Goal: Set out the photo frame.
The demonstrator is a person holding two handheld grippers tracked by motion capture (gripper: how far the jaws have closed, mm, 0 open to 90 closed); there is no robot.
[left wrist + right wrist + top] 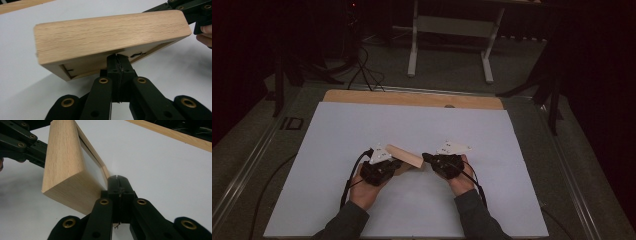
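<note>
A wooden frame (pixel 404 155) is held tilted above the white sheet (pixel 337 150) near the table's front middle, between the two grippers. The left gripper (pixel 117 65) has its jaws pressed together on the frame's lower edge; the right gripper (pixel 118 185) is likewise clamped on the frame's thin rim at the other end. In the left gripper view the frame's broad side hides most of the sheet beyond. A bare wooden strip (pixel 412 99) of table shows past the sheet. Cables (pixel 362 70) lie on the floor behind, beside a white stand (pixel 452 30).
</note>
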